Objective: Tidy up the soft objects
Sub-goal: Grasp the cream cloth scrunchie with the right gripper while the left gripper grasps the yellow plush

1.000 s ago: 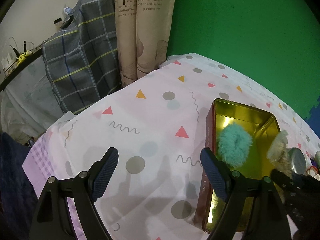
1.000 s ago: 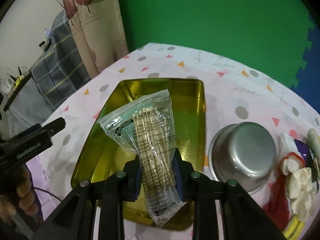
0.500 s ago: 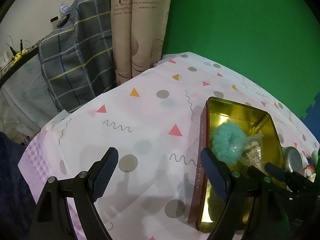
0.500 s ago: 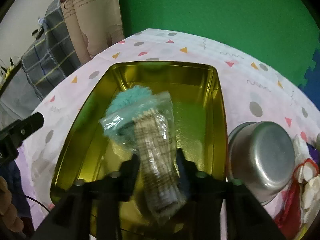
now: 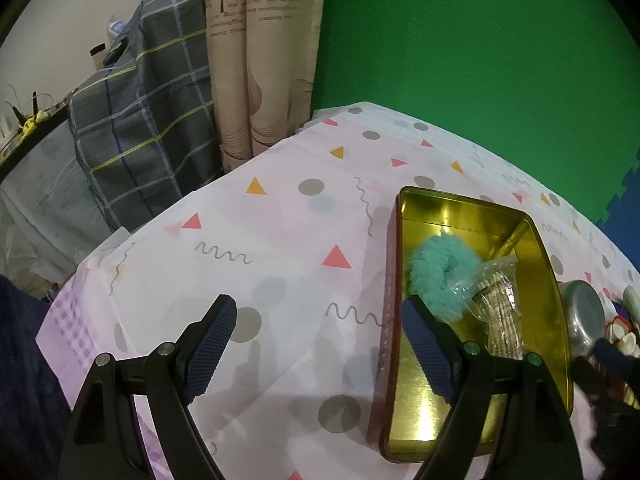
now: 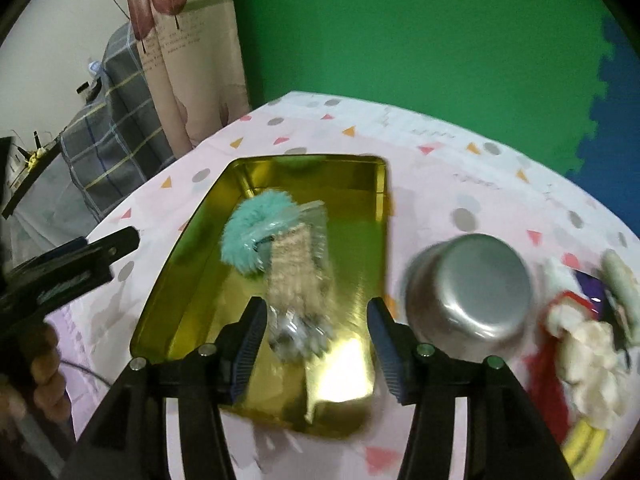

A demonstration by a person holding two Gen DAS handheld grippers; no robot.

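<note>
Now the clear packet of wooden sticks [image 6: 298, 276] lay inside the gold tin [image 6: 360, 184], its long axis running from the tin's near edge toward the far edge, its far end resting against the teal fluffy scrunchie [image 6: 256, 236] by the tin's left wall. Directly behind the packet's near end stood the right gripper [image 6: 314, 344], whose jaws had just been opening; the packet sat loose between and ahead of them, no pad pressing on it (so it read as let go). Right of the tin, near the table's right edge, were an upturned steel bowl [image 6: 470, 284] and a heap of soft toys [image 6: 584, 332], probably the next pick and nearer the right hand. The left gripper [image 5: 316, 350] hung wide and empty over the tablecloth [image 5: 280, 240], left of the tin
</note>
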